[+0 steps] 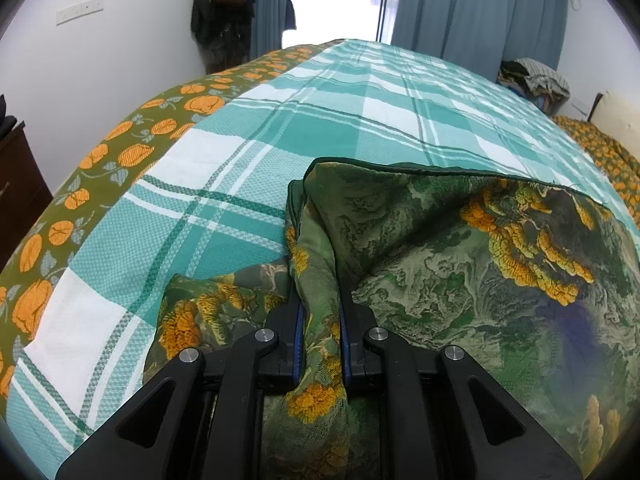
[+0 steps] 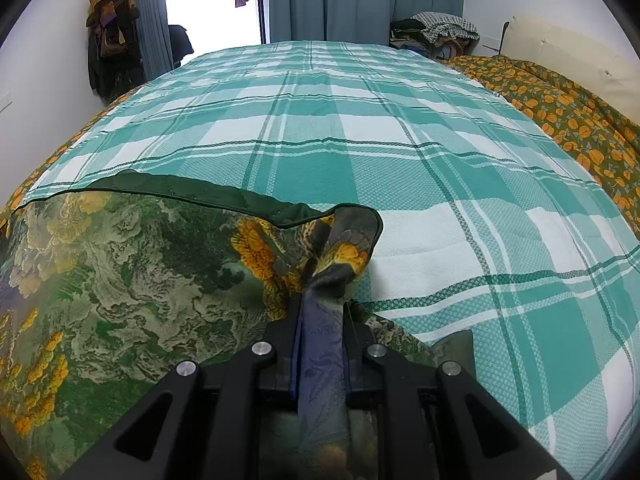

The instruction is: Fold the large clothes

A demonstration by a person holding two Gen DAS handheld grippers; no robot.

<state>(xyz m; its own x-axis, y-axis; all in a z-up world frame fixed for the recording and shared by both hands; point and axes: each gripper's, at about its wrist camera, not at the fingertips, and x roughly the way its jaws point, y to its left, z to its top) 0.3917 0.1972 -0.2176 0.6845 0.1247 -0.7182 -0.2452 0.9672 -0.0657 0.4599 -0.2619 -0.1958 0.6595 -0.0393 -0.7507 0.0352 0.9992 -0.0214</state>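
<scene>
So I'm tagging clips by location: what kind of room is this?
Most likely a home bedroom: a bed under a teal plaid cover with a cream headboard, blue curtains at a bright window, and coats hanging on the wall.

Left gripper [image 1: 320, 312] and right gripper [image 2: 320, 312] are both angling downward, jaws clamping nearly closed on bunched fabric.

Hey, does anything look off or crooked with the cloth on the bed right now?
Nothing looks damaged or spilled. The green printed cloth is bunched where the left gripper and right gripper pinch its corners, so its dark hem runs wavy rather than straight over the plaid bedspread.
</scene>
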